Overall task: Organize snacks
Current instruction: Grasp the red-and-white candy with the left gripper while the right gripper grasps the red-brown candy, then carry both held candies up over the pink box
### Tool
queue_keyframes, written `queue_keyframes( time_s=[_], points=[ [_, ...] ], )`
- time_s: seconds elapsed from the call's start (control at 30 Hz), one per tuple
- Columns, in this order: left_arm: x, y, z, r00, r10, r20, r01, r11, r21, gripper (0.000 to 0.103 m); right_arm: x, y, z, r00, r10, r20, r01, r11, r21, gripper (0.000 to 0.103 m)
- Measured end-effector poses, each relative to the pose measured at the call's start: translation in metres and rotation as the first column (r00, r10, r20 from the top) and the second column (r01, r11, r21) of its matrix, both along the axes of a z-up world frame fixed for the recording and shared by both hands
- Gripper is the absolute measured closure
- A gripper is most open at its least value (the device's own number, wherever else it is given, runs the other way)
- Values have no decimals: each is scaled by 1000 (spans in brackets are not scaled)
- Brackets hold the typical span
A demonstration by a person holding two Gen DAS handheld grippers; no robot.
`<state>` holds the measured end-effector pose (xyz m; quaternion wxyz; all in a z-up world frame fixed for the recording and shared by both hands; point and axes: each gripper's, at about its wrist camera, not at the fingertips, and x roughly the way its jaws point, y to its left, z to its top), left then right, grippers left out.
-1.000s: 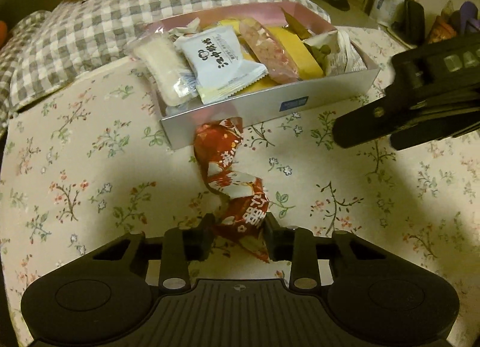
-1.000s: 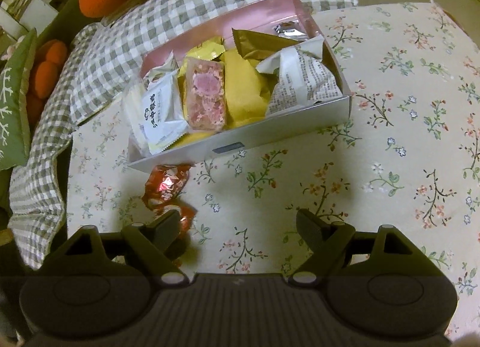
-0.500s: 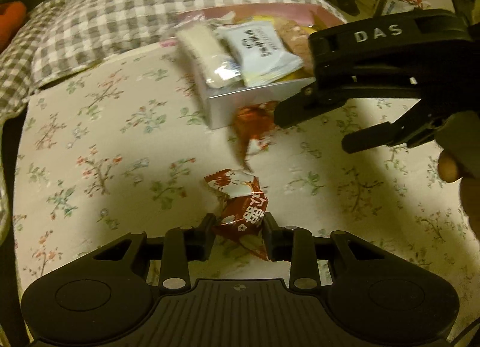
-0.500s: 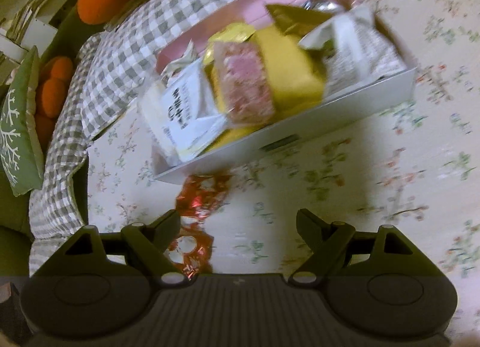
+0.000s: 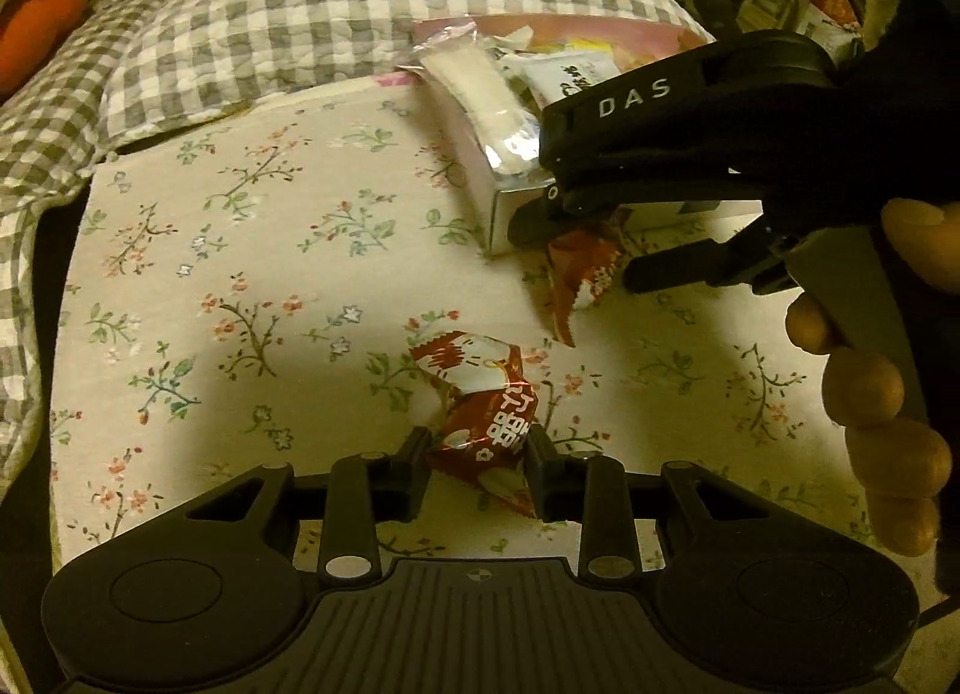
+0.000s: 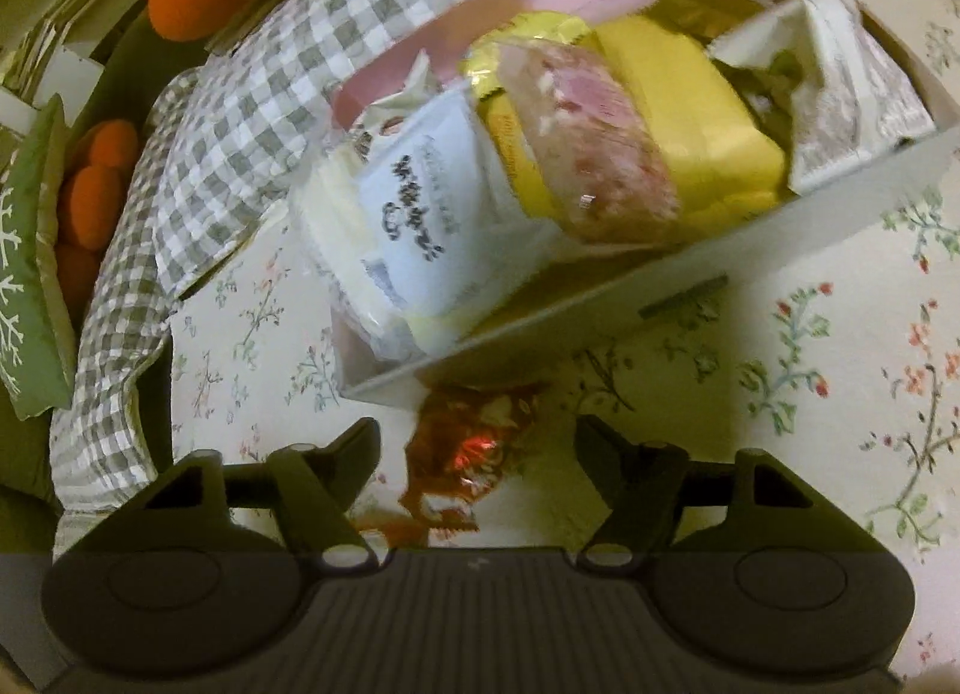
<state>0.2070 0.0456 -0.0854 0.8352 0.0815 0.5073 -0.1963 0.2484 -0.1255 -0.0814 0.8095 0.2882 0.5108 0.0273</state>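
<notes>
While the left gripper (image 5: 480, 454) pinches a red packet (image 5: 486, 412) between its two pads, its jaws narrowed on the crinkled wrapper, the right gripper (image 6: 477, 442) hangs over a second red packet (image 6: 471, 454) with its jaws partly open, having just been closing. That second packet lies between the right fingers, yet neither pad is seen pressing it; the view there is blurred, so contact cannot be told for sure. In the left wrist view the right gripper (image 5: 576, 256) comes in from the right side, held by a hand (image 5: 870, 370) in a dark sleeve, its fingertips either side of the second packet (image 5: 582, 274) just in front of the box (image 5: 504, 214). The box (image 6: 660, 286) sits on a floral cloth (image 5: 240, 286), its near wall pale and its inside pink, touching or almost touching the second packet. It is crowded with snacks: a white packet (image 6: 408, 226) with dark print at the left end, a pink speckled one (image 6: 588, 148) lying across a yellow one (image 6: 690, 118), and a pale printed bag (image 6: 840, 112) at the right. A grey checked cushion (image 5: 336, 16) lies behind the cloth, and orange plush shapes (image 6: 102, 178) sit at the far left.
</notes>
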Motion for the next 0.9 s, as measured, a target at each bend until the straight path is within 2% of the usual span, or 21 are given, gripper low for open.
queue_keyframes(
  time_s=[0.07, 0.17, 0.37, 0.9],
  points=[
    [1, 1, -1, 1000, 1, 2, -1, 1000, 2, 73, 0, 4, 0, 1000, 9, 11, -9, 1000, -19, 39],
    [1, 1, -1, 1000, 2, 5, -2, 1000, 5, 72, 0, 13, 2, 999, 38, 15, -37, 995, -89, 59],
    [0, 1, 1, 1000, 10, 12, -10, 1000, 20, 72, -3, 13, 3, 998, 54, 12, -53, 994, -93, 65],
    [-2, -4, 3, 1000, 12, 21, -13, 999, 43, 73, -10, 18, 11, 993, 112, -21, -113, 991, -76, 70]
  ],
)
